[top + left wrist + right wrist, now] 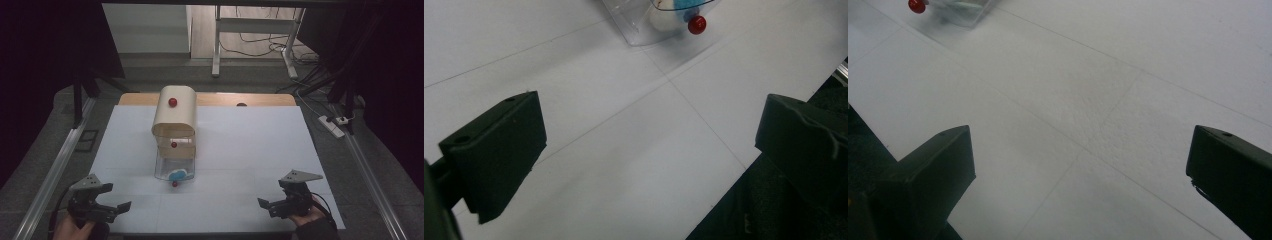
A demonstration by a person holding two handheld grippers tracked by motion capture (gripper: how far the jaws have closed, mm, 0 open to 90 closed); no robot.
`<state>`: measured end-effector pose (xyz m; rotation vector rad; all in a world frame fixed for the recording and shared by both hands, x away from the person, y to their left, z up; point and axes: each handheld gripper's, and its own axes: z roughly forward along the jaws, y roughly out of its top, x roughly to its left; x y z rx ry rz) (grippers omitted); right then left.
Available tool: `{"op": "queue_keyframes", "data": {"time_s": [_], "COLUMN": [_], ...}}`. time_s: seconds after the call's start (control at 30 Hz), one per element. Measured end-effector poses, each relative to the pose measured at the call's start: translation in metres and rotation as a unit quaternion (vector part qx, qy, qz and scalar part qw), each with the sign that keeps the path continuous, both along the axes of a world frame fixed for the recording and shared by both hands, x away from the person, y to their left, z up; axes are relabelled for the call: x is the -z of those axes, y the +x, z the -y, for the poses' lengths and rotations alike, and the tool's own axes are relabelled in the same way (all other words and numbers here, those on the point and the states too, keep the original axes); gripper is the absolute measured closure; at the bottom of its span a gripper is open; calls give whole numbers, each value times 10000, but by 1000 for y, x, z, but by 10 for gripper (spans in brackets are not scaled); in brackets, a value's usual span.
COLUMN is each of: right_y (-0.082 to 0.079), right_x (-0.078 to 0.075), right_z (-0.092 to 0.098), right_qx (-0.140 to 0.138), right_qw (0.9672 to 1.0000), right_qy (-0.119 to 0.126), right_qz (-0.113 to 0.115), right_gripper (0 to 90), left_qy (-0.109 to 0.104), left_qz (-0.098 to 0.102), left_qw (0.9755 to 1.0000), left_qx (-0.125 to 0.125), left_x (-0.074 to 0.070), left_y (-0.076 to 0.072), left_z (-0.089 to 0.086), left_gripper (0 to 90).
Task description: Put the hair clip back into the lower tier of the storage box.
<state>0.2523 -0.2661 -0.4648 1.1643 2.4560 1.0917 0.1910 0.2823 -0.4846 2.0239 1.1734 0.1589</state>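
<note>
While both pairs of jaws stand wide apart with nothing between them, each looks down on bare white sheet. In the high view the left gripper [102, 202] sits at the near left corner of the worktop [250, 150], held by a hand [75, 229] at the bottom edge, and the right gripper [277, 202] sits near the near right corner, its own hand [306, 216] under it. Neither touches anything on the surface.

Out from them, toward the middle of the worktop and a little left of centre, stands a small cabinet [174, 137] with a rounded cream top [175, 116] and clear plastic drawers below (three red knobs mark its fronts, one above the other). The lowest drawer [173, 171] is pulled forward toward the near edge, and a blue and white object [178, 174] lies inside it; what it is I cannot tell. Its red knob [174, 184] points at the near edge, well apart from both grippers.

The left gripper view catches that drawer's clear corner [634, 25] and the knob [697, 24] at its top edge; the right gripper view catches the knob [916, 5] at its top left corner.

Beyond the far edge a strip of wooden tabletop [210, 99] shows.
</note>
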Motion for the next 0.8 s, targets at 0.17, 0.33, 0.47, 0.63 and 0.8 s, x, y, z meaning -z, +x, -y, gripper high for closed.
{"op": "queue_keyframes", "data": {"time_s": [0.17, 0.33, 0.47, 0.63, 0.8], "right_y": [-3, -6, -10, -12, -15], "right_x": [1, 1, 1, 0, 0], "right_z": [8, 15, 22, 28, 34], "right_qx": [112, 177, 271, 360, 415], "right_qw": [9999, 9998, 9996, 9992, 9990], "right_qy": [36, 40, 74, 124, 153], "right_qz": [-38, -52, -80, -93, -85], "right_gripper": [0, 0, 0, 0, 0], "left_qy": [-11, -3, -5, -23, -51], "left_qz": [-7, 2, 4, -1, 0], "left_qw": [10000, 10000, 10000, 10000, 10000], "left_qx": [-2, 0, 0, -7, -9], "left_x": [0, 0, 0, 0, 0], "left_y": [0, 0, 0, 0, 0], "left_z": [0, 0, 0, 0, -1], "left_gripper": [1, 1, 1, 3, 1]}}
